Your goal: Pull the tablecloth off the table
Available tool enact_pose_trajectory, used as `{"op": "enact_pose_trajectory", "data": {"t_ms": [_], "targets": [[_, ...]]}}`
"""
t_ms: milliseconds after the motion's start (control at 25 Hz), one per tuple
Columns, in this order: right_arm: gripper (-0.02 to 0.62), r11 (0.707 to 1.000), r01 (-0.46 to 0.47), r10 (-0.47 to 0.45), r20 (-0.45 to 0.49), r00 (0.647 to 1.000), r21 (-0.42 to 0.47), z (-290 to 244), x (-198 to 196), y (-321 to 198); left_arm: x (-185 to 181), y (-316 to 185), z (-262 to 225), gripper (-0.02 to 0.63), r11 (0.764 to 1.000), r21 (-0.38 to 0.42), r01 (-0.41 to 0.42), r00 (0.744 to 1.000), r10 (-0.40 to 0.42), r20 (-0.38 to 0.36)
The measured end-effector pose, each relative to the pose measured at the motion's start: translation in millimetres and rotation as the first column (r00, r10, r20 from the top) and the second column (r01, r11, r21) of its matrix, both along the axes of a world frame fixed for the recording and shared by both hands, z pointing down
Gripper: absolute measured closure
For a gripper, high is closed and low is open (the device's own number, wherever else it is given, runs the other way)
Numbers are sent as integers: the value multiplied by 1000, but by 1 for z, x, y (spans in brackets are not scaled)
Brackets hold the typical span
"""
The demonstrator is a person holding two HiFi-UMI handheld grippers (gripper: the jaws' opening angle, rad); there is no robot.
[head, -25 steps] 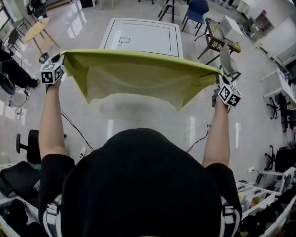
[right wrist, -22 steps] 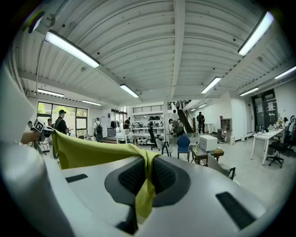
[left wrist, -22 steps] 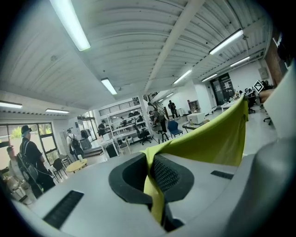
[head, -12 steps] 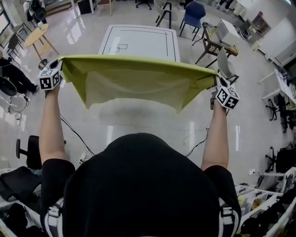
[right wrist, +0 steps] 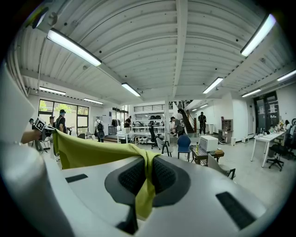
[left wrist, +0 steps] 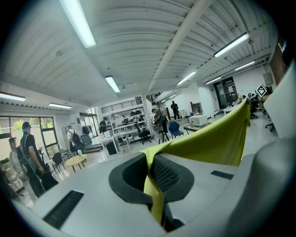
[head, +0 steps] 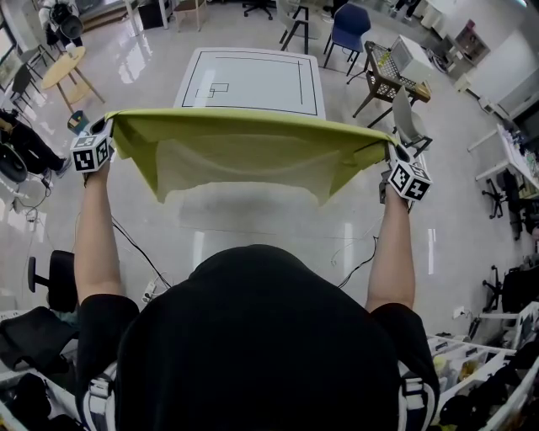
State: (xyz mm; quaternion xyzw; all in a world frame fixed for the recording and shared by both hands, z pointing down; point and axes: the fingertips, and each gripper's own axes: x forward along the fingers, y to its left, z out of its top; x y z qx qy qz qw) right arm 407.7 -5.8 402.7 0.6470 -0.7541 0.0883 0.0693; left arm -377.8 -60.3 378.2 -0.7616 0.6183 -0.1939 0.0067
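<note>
The yellow-green tablecloth (head: 244,147) hangs stretched in the air between my two raised hands, clear of the white table (head: 253,77) beyond it. My left gripper (head: 108,133) is shut on its left corner; in the left gripper view the cloth (left wrist: 217,139) is pinched between the black pads (left wrist: 167,175). At the right end my right gripper (head: 389,160) is shut on the other corner, and the right gripper view shows the cloth (right wrist: 92,152) squeezed between its pads (right wrist: 162,175). The bare table top carries black outline marks.
A blue chair (head: 349,25) and a small trolley with a white box (head: 396,66) stand right of the table. A round wooden table (head: 66,61) and a seated person (head: 25,139) are at the left. Cables (head: 135,236) run over the shiny floor.
The view has drifted so the white table shows more fully beyond the cloth. Both grippers keep their hold, and the cloth stays taut between them.
</note>
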Motion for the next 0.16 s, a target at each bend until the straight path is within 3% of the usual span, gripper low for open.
{"op": "enact_pose_trajectory", "data": {"t_ms": [160], "targets": [[569,1000,4,-4,2,1000,-3,4,-4,-4,-4,-1,11,581,1000,-11,13,1000,-13,-22]]}}
